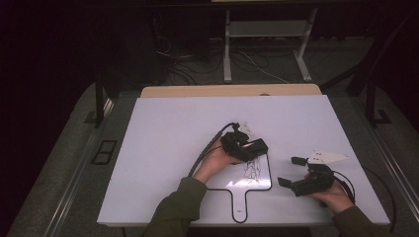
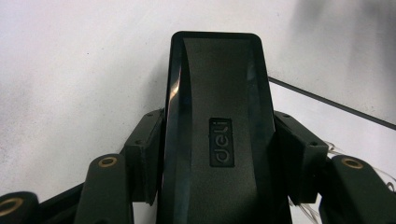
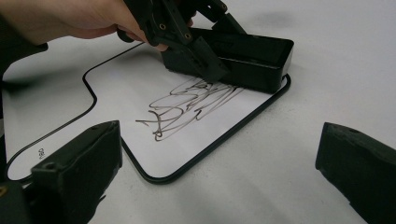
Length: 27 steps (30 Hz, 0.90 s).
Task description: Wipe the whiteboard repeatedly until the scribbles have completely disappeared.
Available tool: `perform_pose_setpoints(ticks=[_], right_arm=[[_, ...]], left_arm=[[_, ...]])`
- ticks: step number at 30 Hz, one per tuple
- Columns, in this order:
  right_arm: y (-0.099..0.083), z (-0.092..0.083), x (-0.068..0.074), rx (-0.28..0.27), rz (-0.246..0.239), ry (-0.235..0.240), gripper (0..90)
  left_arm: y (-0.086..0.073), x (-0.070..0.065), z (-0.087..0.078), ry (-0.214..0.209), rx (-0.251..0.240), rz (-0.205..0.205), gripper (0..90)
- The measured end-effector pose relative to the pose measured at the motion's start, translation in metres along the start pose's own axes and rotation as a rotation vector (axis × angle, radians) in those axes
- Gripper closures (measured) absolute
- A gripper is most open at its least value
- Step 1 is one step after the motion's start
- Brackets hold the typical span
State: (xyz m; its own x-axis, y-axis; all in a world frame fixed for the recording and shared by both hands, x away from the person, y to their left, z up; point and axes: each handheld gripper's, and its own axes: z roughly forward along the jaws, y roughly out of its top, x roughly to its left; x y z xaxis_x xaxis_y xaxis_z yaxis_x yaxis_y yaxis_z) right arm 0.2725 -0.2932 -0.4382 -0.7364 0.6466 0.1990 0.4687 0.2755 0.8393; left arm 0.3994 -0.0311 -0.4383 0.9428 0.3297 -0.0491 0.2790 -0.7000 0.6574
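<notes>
White tabletop [image 1: 163, 148], dim room. Black block eraser [image 3: 247, 58] clamped in left gripper [image 1: 245, 146], resting on paddle-shaped whiteboard [image 3: 116, 93] above black scribble [image 3: 191, 105]. Left gripper view reveals "deli" logo. Right gripper [image 1: 291, 171] nearby, jaws wide, empty.

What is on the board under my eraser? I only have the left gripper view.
Observer: Black scribbles lie on the small whiteboard, right beside the eraser.
Operator: Is the eraser down on the board?
Observer: It sits at the far corner of the board, with the left gripper shut on it.
Operator: Where is my other hand?
Observer: The right gripper is off the board on the table, jaws open and holding nothing.
</notes>
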Motion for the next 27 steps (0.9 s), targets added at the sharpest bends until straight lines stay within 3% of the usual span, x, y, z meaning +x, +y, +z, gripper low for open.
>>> perform_pose_setpoints(ticks=[2, 7, 8, 14, 22, 27], right_arm=[[0.0, -0.0003, -0.0002, -0.001, 0.001, -0.001, 0.0], [0.0, -0.0003, -0.0001, 0.0, 0.001, -0.001, 0.0], [0.0, 0.0, 0.0, 0.0, 0.001, 0.0, 0.0], [-0.0001, -0.0001, 0.0001, 0.0, 0.0, -0.001, 0.0], [-0.0001, 0.0001, 0.0001, 0.002, 0.001, -0.002, 0.0], [-0.0001, 0.0, 0.0001, 0.001, 0.002, -0.003, 0.0]], left_arm=[[-0.0003, -0.0012, 0.0013, 0.001, -0.014, -0.014, 39.4], [-0.0009, -0.001, 0.0019, 0.007, -0.003, 0.007, 39.5], [-0.0008, -0.0052, 0.0033, 0.016, -0.013, -0.018, 39.5], [-0.0008, -0.0049, 0.0032, 0.014, -0.012, -0.02, 39.5], [0.001, -0.0065, 0.0025, 0.034, 0.016, 0.02, 39.6], [0.0006, -0.0076, 0.0033, 0.029, 0.004, -0.005, 39.7]])
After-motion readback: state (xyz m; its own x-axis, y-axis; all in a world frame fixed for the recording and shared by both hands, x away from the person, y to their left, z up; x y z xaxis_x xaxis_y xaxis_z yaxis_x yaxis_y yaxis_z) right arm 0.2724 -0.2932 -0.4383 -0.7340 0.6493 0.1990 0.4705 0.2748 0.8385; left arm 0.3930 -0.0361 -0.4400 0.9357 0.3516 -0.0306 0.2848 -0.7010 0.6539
